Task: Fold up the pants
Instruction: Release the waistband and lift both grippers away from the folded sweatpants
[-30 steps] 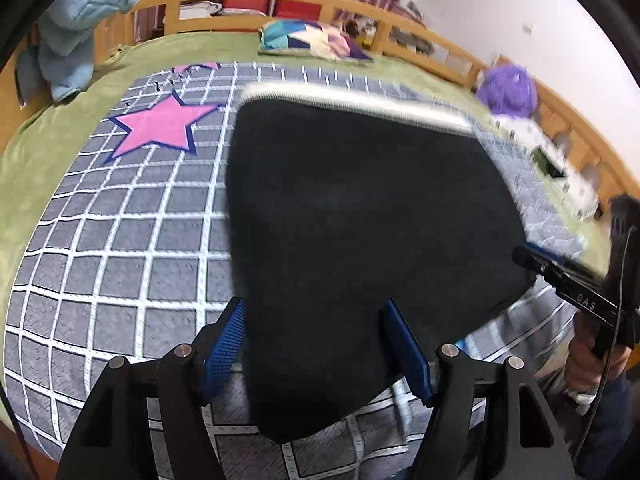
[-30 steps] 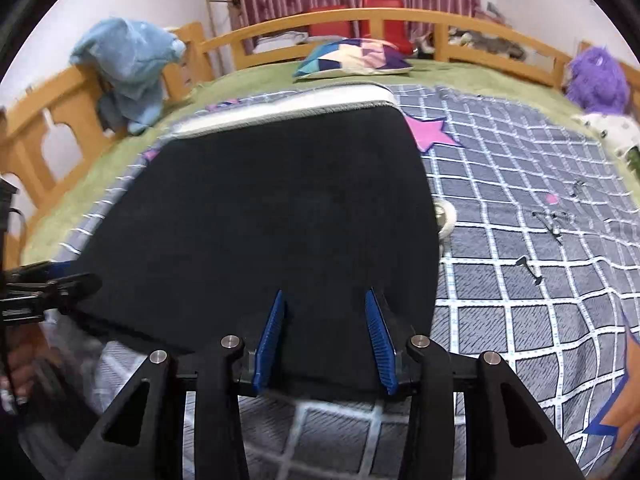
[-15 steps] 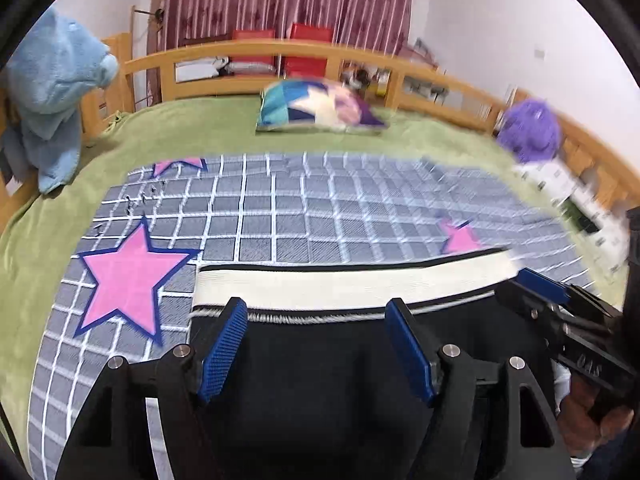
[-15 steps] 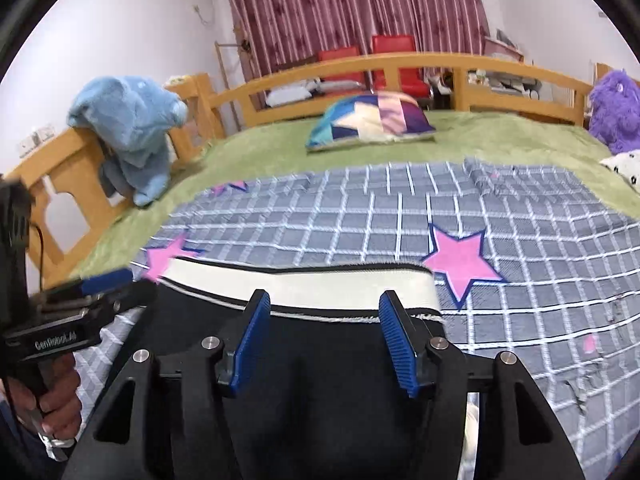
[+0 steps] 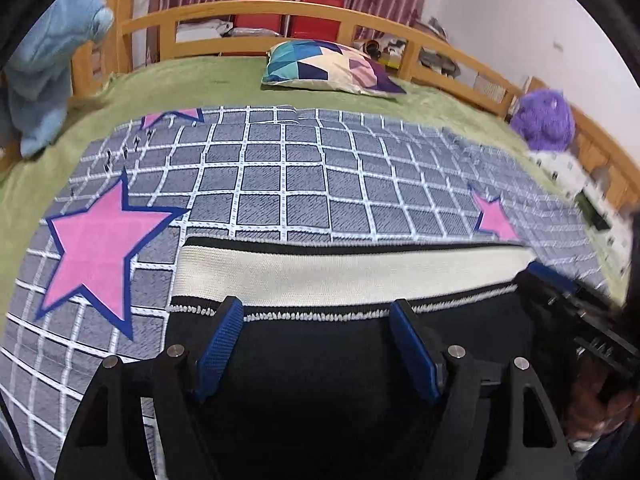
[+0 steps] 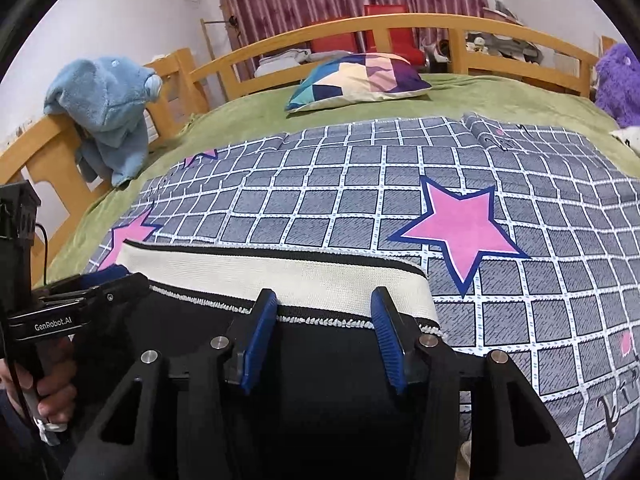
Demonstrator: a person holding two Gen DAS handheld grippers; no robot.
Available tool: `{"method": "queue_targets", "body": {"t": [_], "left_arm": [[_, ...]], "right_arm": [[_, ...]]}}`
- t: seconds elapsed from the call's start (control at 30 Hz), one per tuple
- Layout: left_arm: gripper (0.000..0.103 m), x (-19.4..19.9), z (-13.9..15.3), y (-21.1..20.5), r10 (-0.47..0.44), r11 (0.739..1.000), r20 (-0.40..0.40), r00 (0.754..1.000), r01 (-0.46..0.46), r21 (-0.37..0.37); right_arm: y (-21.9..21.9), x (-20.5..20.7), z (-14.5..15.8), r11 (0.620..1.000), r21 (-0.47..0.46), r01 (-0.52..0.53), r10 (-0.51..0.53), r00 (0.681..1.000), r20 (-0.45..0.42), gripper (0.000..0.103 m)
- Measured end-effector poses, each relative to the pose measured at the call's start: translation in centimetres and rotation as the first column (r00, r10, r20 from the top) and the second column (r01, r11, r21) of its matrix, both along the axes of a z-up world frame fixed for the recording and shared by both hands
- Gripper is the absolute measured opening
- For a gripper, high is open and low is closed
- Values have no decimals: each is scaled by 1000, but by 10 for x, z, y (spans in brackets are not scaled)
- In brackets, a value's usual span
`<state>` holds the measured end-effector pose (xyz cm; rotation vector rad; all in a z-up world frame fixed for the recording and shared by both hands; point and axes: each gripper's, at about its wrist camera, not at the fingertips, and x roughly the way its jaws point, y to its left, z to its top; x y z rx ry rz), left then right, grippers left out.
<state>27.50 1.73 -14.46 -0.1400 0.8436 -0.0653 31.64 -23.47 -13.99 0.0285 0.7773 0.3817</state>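
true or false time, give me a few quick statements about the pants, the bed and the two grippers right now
1. The pants are black with a cream waistband. True.
2. The pants hang over the wooden bed rail. False: they lie on the checked blanket.
3. Both grippers have blue pads. True: left gripper, right gripper.
4. The patterned pillow lies on the pants. False: it lies apart, on the green sheet.
5. A blue plush toy hangs on the rail. True.
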Motion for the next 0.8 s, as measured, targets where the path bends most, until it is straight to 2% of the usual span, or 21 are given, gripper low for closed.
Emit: {"method": "queue_targets", "body": {"t": [0.13,0.23,0.33,0.43,0.5,0.57,0.67,0.8], "left_arm": [[77,-14,2,-5,20,994,-16,1000,-19,104],[82,-28,-1,5,37,992,-60,998,-29,125],[83,-42,-3,23,66,995,-90,994,-59,83],[83,-62,-10,41,74,997,-133,988,-76,-15],[83,-83,-15,49,82,995,-135,987,-89,-49],[83,-109,-16,53,78,995,-106,991,-84,-53],[83,-142,-16,51,77,997,-68,995,-78,-19],[83,-179,-15,48,107,994,-77,991,-110,-27]], "right_arm": [[-5,-14,3,1000,2,-9,9,999,33,49],[-11,-32,2,999,-27,-20,21,999,45,51],[-15,-52,1,997,-70,-25,29,998,47,55],[-18,-70,-2,995,-93,-37,40,999,27,57],[-23,-82,-3,995,-98,-29,32,999,29,57],[-30,-94,-2,997,-79,-8,10,1000,22,57],[-39,-113,0,998,-55,27,-27,1000,11,57],[-40,-132,1,996,-72,47,-49,998,-30,57]]}}
